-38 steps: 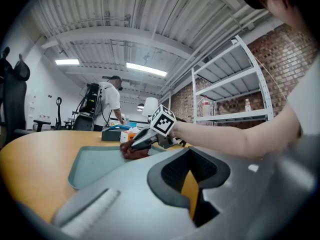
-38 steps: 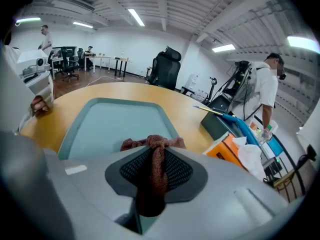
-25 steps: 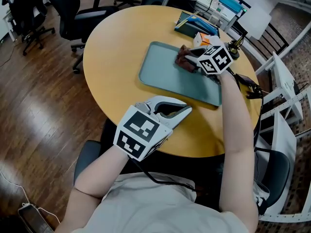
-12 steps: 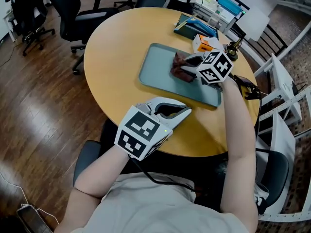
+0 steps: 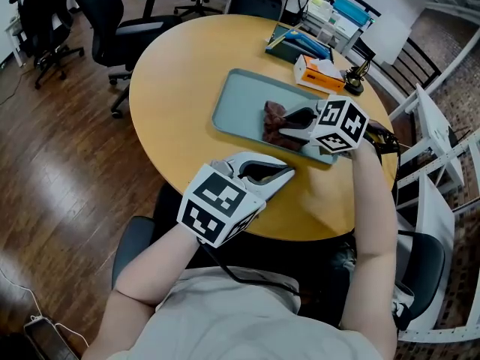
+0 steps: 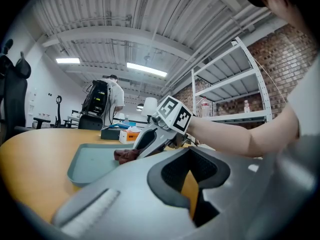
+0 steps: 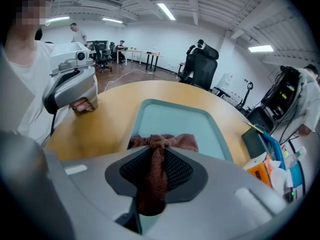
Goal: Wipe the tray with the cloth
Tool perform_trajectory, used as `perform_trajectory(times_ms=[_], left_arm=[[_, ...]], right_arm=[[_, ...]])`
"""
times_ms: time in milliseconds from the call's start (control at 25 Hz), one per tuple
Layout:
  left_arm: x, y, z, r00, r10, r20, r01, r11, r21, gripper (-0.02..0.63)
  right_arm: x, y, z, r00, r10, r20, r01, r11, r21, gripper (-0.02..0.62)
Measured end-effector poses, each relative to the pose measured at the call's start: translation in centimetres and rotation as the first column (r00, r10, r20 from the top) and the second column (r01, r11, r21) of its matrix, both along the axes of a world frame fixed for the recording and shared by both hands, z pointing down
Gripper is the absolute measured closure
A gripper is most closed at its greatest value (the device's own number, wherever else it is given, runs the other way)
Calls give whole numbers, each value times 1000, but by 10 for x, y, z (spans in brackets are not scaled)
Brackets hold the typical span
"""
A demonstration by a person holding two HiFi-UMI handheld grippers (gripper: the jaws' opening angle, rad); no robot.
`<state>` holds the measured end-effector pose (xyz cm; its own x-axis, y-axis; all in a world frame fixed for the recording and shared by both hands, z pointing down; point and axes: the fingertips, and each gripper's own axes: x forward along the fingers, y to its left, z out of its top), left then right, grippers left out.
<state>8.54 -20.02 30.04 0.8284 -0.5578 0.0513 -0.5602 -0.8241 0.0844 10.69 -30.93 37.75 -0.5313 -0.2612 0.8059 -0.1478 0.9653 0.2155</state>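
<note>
The right claw (image 5: 288, 127) is pinching a dark reddish-brown cloth (image 5: 274, 120) by a gathered fold. The bunched front of it is lying on the floor of the teal tray (image 5: 238, 100), toward the tray's lower right, just right of centre in the head view. In the right gripper view a tail of the cloth is hanging back through the claw's padded cut-out. The cloth is looking soft, light and limp, so it is likely going to crumple and trail rather than push flat. A hold low on the wad, close to the tray floor, seems best. The tray is looking like thin smooth plastic with a low rim, probably light enough to be sliding on the polished round counter (image 5: 176, 88). The left claw (image 5: 283, 172) is resting at lower centre, well apart from the tray, pressed together on nothing, though it could be steadying the near rim.
</note>
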Motion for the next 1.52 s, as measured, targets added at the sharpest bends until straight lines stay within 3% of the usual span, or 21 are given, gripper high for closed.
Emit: perform_trajectory(times_ms=[160,520,880,1240,1520], left_arm=[[0,2,2,1000,3,-1,-3,1000,-6,604],[-3,1,2,1000,0,-11,0,1000,-8,604],[-2,-1,2,1000,2,-8,-1,1000,6,606],[-4,-1,-8,1000,-3,-2,3,999,54,604],[-8,-1,-9,1000,-17,-12,17,998,56,606]], right_arm=[[-4,4,0,1000,-28,15,28,1000,7,517],[-56,4,0,988,-141,66,140,990,28,517],[-47,-69,3,995,34,89,-39,998,58,517],[-26,-128,6,964,229,134,-242,966,92,515],[-27,-136,5,960,255,112,-269,955,128,517]])
